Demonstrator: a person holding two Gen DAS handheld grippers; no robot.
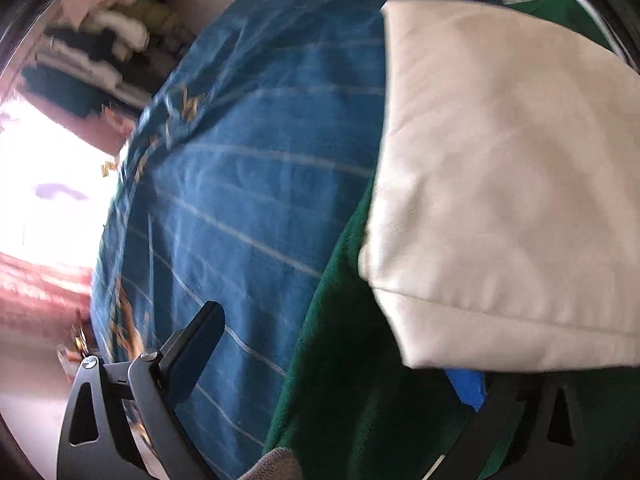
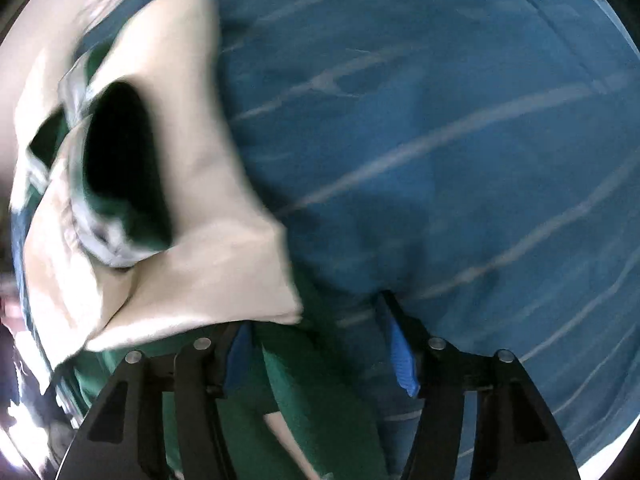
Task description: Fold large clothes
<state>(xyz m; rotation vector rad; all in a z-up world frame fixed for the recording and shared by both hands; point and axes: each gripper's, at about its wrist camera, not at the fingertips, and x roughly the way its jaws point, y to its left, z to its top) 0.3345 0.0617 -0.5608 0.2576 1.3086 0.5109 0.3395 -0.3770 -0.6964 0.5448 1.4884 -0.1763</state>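
While both views are blurring at the edges, the garment (image 2: 168, 240), green with cream panels, is lying on a blue striped sheet (image 1: 248, 184) that is covering the whole surface under it. In the left view the cream panel is filling the upper right and the green cloth is running down past it toward the bottom edge.

Left tool (image 1: 332, 360): one dark finger (image 1: 196, 352) is standing clear over the sheet; the other is sitting mostly hidden under the cream panel, with only a bit of blue pad (image 1: 468, 388) showing. The fingers are standing well apart, but whether the hidden pad is pressing on cloth I cannot tell.

Right tool (image 2: 320, 356): pointing steeply down, jaws standing partly open. Green cloth is lying between the blue pads (image 2: 402, 360), with a pale strip running through it. The pads are not visibly pressing on it. The sheet is bunching slightly by the right-hand finger.

Surroundings, left view: a heap of mixed clothes (image 1: 108, 36) is lying beyond the sheet's far edge, bright glare is washing out the left side, and reddish cloth (image 1: 40, 292) is showing below the glare. A grey patch (image 1: 272, 466) is intruding at the bottom edge; unidentifiable.
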